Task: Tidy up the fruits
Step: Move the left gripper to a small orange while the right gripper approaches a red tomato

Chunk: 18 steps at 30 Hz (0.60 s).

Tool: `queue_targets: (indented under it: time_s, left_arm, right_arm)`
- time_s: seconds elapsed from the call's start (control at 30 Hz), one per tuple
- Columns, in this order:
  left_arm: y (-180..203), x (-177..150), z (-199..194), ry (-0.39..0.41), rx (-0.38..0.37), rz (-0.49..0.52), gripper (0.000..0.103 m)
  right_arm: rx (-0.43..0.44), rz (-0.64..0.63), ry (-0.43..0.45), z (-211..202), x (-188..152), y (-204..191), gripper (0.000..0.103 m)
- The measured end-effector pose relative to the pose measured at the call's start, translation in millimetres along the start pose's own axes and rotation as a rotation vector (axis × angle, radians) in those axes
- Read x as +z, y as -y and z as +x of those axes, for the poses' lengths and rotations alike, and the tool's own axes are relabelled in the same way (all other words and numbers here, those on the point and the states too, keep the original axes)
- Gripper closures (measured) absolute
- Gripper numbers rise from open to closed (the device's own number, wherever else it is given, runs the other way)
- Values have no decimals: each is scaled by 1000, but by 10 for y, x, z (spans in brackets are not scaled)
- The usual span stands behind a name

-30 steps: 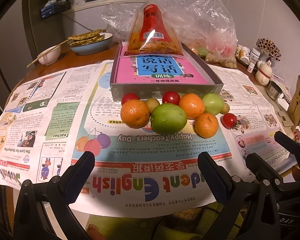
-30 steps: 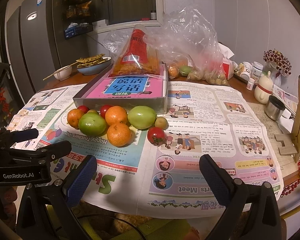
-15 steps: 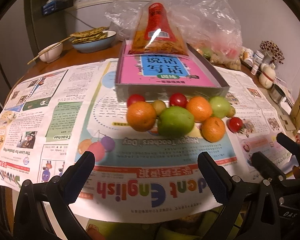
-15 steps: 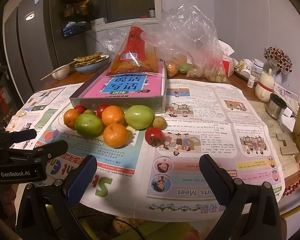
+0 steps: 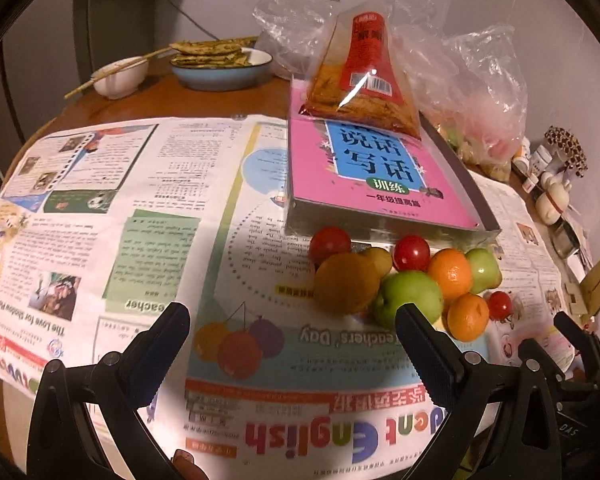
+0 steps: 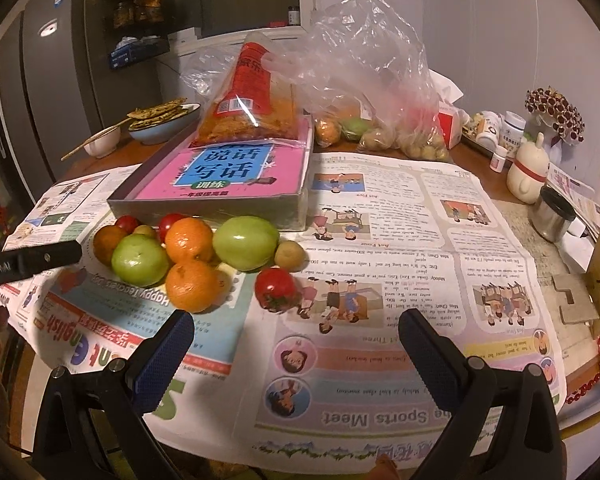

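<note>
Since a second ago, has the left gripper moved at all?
Yes. The left gripper has swung left: the pink book and fruit pile slid rightward in its view.

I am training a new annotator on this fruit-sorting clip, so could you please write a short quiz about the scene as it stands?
1. True or false: the open left gripper already holds a round orange mandarin.
2. How many large round green fruits lie in the pile? A) one B) two C) four
3. Fill in: the small red tomato nearest the open right gripper rests on the printed ____.

Key:
1. False; both grippers are open and empty, short of the pile.
2. B; the second green fruit sits in front of the shallow grey box holding a pink book.
3. Newspaper.
</note>
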State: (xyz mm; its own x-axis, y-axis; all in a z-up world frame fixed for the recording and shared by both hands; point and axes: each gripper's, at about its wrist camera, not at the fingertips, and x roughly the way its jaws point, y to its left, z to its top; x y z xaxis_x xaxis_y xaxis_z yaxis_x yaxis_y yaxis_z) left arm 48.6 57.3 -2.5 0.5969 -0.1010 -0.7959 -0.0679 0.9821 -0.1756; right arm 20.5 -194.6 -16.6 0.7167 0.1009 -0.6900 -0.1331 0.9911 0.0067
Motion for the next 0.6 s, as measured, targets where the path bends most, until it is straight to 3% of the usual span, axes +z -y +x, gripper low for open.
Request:
queue_targets:
  time_s: [0.07,0.13,0.27,0.33,0.43,0.6]
  left_arm:
    - [6,41,59,-20,-25,-8,1]
    - [20,66,102,-37,-45,-11,10]
    - [32,117,173,-56,-66,-21,14]
    - [34,132,211,-72,-92,-33,27]
    - [52,141,283,-105,-109,-41,34]
    - [94,164,334,-121,-128,-36,38]
  right_arm:
    - [-2,0,-2,22,19,10,0]
    - [-1,-1,-3,40,33,14,0]
    - [-4,-1,-24,125,52,39,0]
    - [-2,0,-31,160,57,51,0]
    - [0,2,-39,207,63,59,0]
    - [6,6,-43,252,89,74,0]
